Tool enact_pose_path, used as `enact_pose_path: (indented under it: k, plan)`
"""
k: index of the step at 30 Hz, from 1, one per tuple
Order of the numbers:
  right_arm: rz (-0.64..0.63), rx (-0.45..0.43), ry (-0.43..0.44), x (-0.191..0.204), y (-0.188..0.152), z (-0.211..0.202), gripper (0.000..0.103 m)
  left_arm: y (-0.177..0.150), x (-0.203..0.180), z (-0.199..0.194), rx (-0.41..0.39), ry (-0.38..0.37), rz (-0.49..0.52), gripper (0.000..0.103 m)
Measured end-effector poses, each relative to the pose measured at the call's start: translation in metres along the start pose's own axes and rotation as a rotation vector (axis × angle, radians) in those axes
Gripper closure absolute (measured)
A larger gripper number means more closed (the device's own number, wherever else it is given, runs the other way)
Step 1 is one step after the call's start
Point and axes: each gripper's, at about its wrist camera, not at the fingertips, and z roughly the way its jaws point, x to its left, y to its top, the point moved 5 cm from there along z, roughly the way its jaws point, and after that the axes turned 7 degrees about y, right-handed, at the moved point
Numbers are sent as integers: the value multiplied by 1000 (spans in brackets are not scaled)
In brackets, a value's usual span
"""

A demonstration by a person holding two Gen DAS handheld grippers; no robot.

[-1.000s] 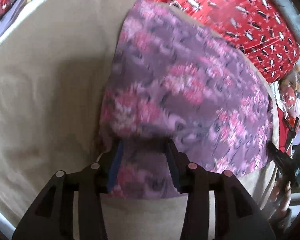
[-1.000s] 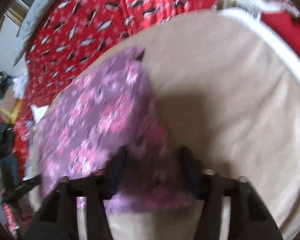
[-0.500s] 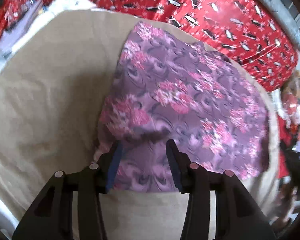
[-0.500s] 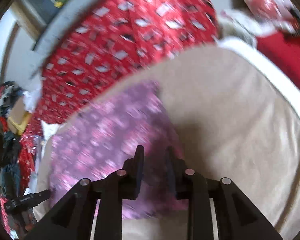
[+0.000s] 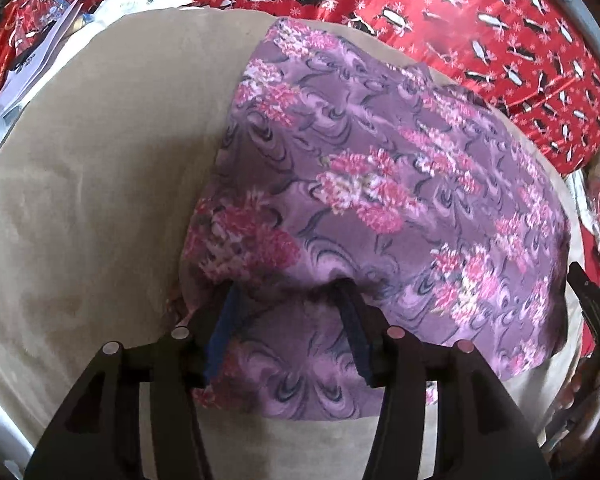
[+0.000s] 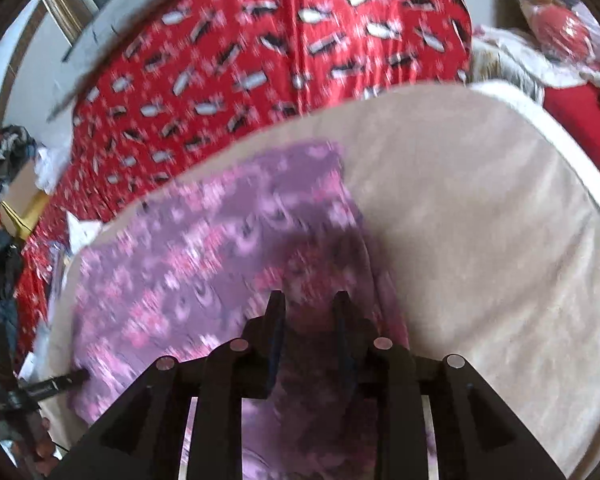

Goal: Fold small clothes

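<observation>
A purple garment with pink flower print [image 5: 380, 184] lies spread on a round beige padded surface [image 5: 92, 200], filling the surface's right half in the left wrist view, from about 12 o'clock round to 5 o'clock. Its near edge is folded over on itself at 6 o'clock, showing a paler purple underside.

The left claw [image 5: 288, 292] sits at 6 o'clock in that view, its two black fingers spread apart with blue pads on their inner faces. The fingertips are tucked beneath the folded edge of the garment, and cloth lies between them; they are released, not pinching it.

In the right wrist view, which is motion-blurred, the garment [image 6: 204, 256] lies at 9 o'clock on the same beige surface [image 6: 480, 220]. The right claw [image 6: 308, 300] is at 6 o'clock above the garment's right-hand edge, its fingers a narrow gap apart with nothing gripped between them.

A red cloth with a black and white penguin print [image 5: 480, 12] lies behind the beige surface at 12 to 2 o'clock. White papers [image 5: 60, 36] are heaped at 10 o'clock in the left wrist view. The right claw's black body shows at the 4 o'clock edge there.
</observation>
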Motion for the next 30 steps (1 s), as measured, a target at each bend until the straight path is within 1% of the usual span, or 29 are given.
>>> enact_pose_path:
  k: [1,3,4,5,7,8,9,10,11,12,13,14,15,16,17,18,19,20,21,22,23,24,25,26,27,28,29,30]
  plan:
    - [-6,-2,-7,2,4,2,72,2,0,0,1,-1,2,53]
    - [-15,1,-27,-3,12,6,64,9,-8,3,4,2,14,53]
    - [-10,4,-43,-7,17,10,63,11,-9,3,2,5,23,53]
    - [-1,10,-55,-7,23,15,61,19,-14,6,4,7,29,53]
    - [60,30,-83,-23,31,29,59,24,-13,0,-3,-3,28,53]
    - [99,49,-91,-31,32,36,54,35,-15,-6,-29,-22,21,53]
    - [141,72,-87,-40,32,42,53,39,-14,-15,-55,-48,13,53]
    - [166,75,-71,-43,32,44,53,48,-15,-27,-97,-84,7,53]
    - [193,53,-37,-45,37,45,53,56,-16,-33,-126,-93,12,48]
    - [197,42,-6,-43,40,44,53,66,-18,-37,-151,-85,28,37]
    - [194,40,41,-40,45,46,54,75,-19,-37,-162,-69,41,33]
    - [185,46,90,-35,51,48,63,89,-19,-32,-170,-44,50,32]
    - [175,42,98,-32,54,49,78,99,-21,-28,-174,-25,53,32]
    - [156,30,99,-29,59,48,86,108,-22,-21,-175,-4,54,32]
    - [145,18,110,-25,62,45,99,118,-25,-12,-170,18,58,32]
    - [128,-22,130,-23,67,40,99,127,-25,0,-163,44,60,32]
    - [115,-60,124,-23,70,35,99,133,-23,12,-155,83,58,32]
    - [110,-77,104,-27,71,34,99,133,-17,23,-137,117,53,32]
    - [116,-61,74,-33,69,38,99,131,-13,35,-104,138,51,32]
    - [131,-9,37,-41,65,49,99,125,-7,51,-53,161,47,29]
    - [149,70,19,-48,57,62,99,123,0,64,-13,138,24,25]
    - [146,82,9,-49,55,63,98,124,5,63,-28,109,-7,23]
    - [128,54,-11,-46,57,57,96,125,10,57,-31,78,-32,23]
    - [94,4,-32,-38,60,47,91,124,13,53,-21,61,-42,24]
    - [68,-33,-29,-31,62,40,91,122,15,48,-14,39,-56,24]
    - [37,-81,-5,-21,64,31,91,119,16,41,-28,11,-67,24]
    - [20,-102,11,-16,64,27,91,115,16,35,-47,-3,-72,24]
    - [-4,-114,27,-9,63,26,90,111,14,33,-61,-1,-67,24]
